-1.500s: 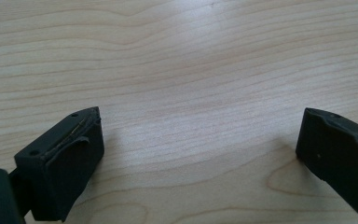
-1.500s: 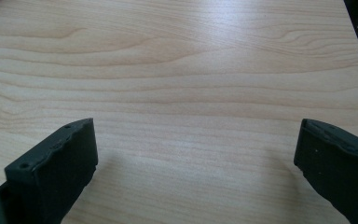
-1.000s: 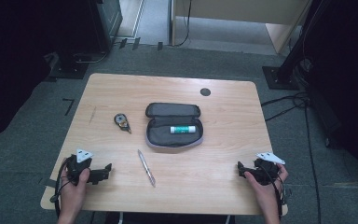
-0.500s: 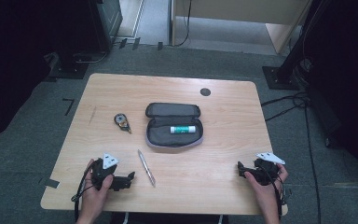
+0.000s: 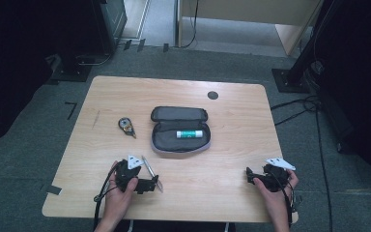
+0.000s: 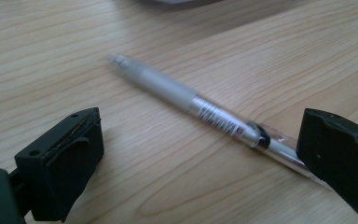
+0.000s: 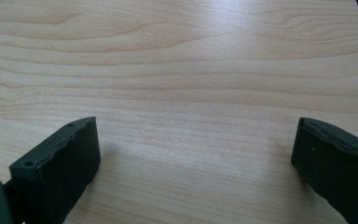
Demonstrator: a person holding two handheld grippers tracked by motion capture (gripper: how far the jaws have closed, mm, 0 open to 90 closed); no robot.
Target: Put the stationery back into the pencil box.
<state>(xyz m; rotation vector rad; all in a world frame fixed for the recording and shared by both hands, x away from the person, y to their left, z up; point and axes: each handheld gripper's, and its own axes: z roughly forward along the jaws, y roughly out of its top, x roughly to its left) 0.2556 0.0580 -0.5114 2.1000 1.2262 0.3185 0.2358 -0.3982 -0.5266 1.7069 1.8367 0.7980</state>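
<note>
we see the pen (image 6: 200, 109) lying flat on the table (image 5: 232, 101), lower centre-left of the high view, just below the open pencil case (image 5: 179, 140). left gripper (image 5: 147, 183) sits low over it, fingers wide open, nothing held; in the left gripper view the pen runs diagonally from upper left to lower right, its clip end passing under the right-hand finger (image 6: 340, 158), the other finger (image 6: 63, 163) well apart from the barrel.

we judge the pen light, stiff and thin: smooth frosted-grey barrel, ribbed metal-look grip band mid-length, clear section near the clip. round and slick, so likely to roll or squirt out of a pinch. best hold looks to be across the ribbed band, fingers square to the barrel.

right gripper (image 5: 256, 178) rests at lower right of the high view, fingers spread wide, empty, over bare pale wood grain.

also on the table: a small dark gadget (image 5: 124, 125) left of the case, a green-banded tube (image 5: 190, 133) inside the case.
</note>
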